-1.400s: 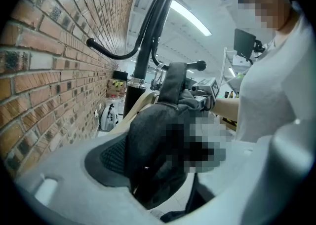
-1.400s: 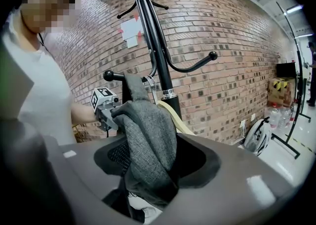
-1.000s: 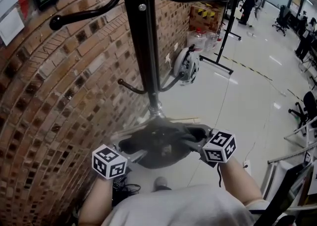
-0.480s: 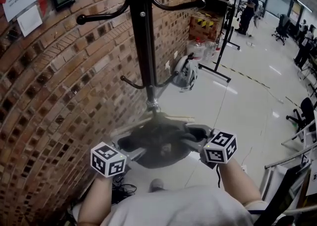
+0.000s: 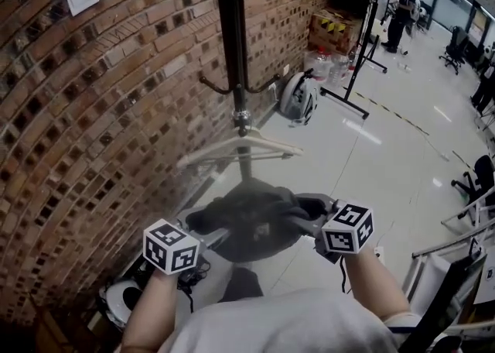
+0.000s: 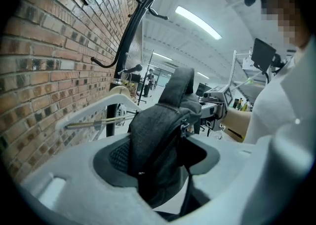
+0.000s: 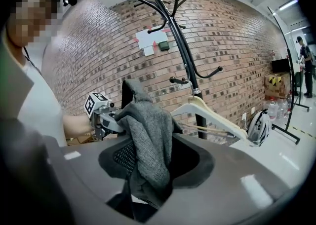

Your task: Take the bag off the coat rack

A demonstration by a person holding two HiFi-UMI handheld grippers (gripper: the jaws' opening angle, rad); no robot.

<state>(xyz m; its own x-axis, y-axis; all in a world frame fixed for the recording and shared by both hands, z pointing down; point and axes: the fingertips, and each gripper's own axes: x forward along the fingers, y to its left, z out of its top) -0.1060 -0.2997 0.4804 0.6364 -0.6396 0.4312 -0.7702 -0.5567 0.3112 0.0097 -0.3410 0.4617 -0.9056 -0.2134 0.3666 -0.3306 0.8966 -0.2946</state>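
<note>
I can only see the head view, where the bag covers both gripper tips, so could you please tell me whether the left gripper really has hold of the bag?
Observer: Yes. The left gripper view shows the left gripper shut on the bag, with dark fabric pinched between its jaws.
Operator: Thank you. And the right one?
Observer: The right gripper is shut on a grey fold of the bag too.
Operator: Is a strap caught on the coat rack?
Observer: No. The right gripper view shows the strap standing up free, apart from the coat rack.
</note>
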